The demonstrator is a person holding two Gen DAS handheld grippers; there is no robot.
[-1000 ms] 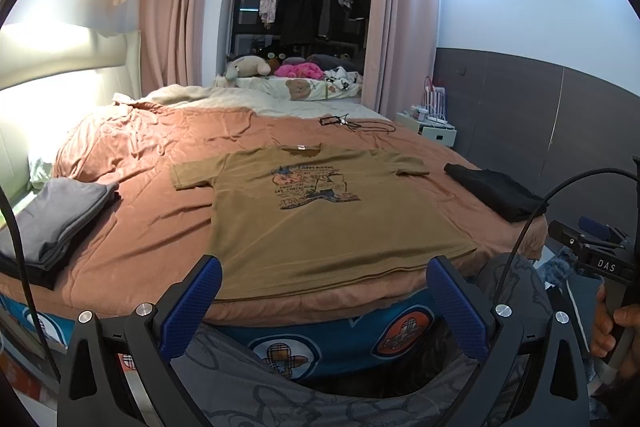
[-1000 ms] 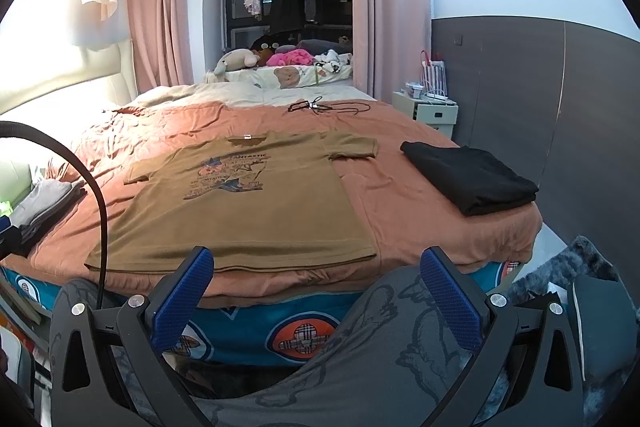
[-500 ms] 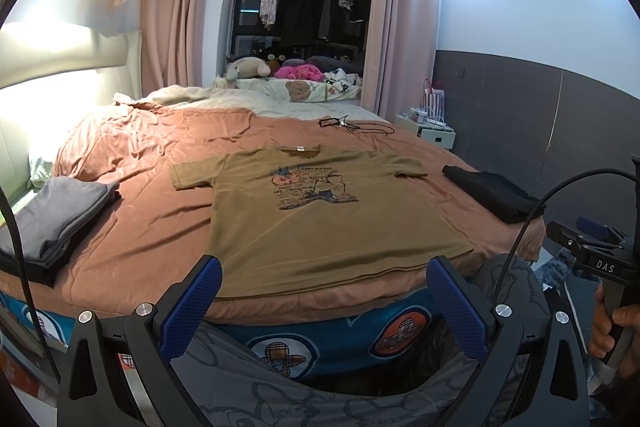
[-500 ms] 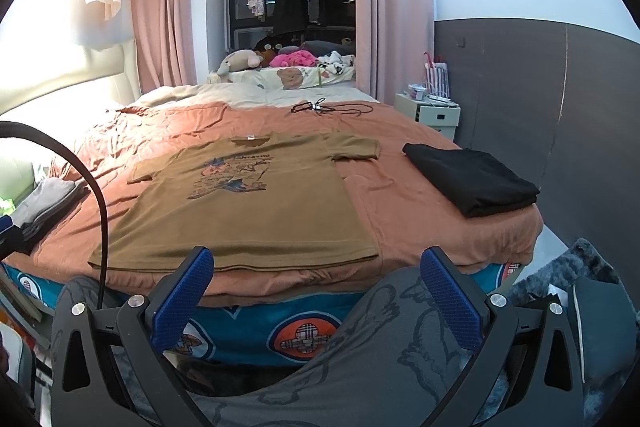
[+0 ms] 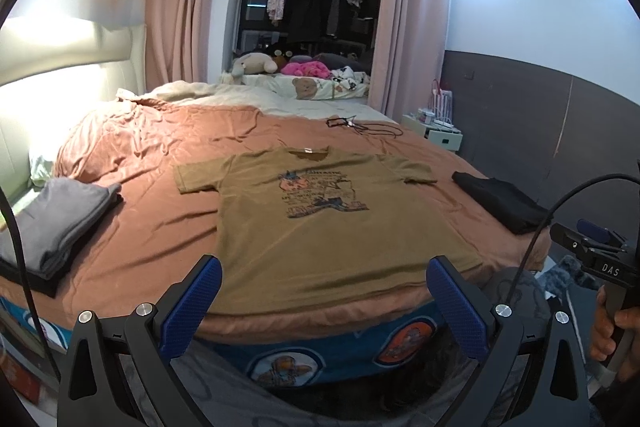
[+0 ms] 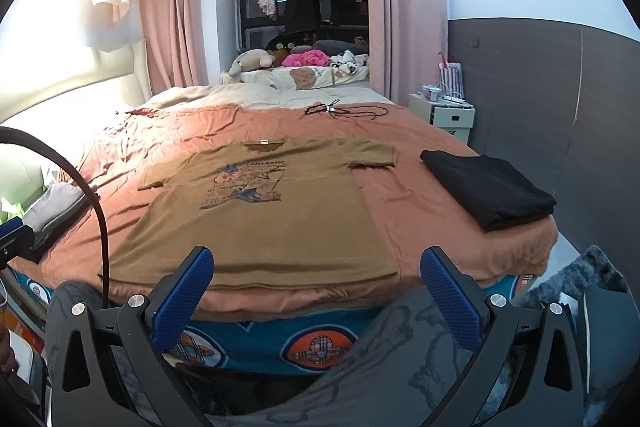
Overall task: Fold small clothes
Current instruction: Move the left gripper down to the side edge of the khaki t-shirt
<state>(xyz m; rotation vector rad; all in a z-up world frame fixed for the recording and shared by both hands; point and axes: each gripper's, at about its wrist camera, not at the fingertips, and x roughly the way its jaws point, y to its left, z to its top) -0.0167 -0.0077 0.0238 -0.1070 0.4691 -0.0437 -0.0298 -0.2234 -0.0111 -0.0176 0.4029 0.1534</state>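
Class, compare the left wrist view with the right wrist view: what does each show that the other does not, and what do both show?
Only the left wrist view shows a hand holding the other tool's handle, and the grey folded pile in full. Only the right wrist view shows the black folded garment whole. Both show the brown T-shirt spread flat on the bed, the cable beyond it, and open, empty tongs: left tongs, right tongs.

White letters "DAS" stand on the black gripper handle (image 5: 611, 270); "FANTASTIC" heads the print on the T-shirt (image 6: 264, 211); rest unreadable.
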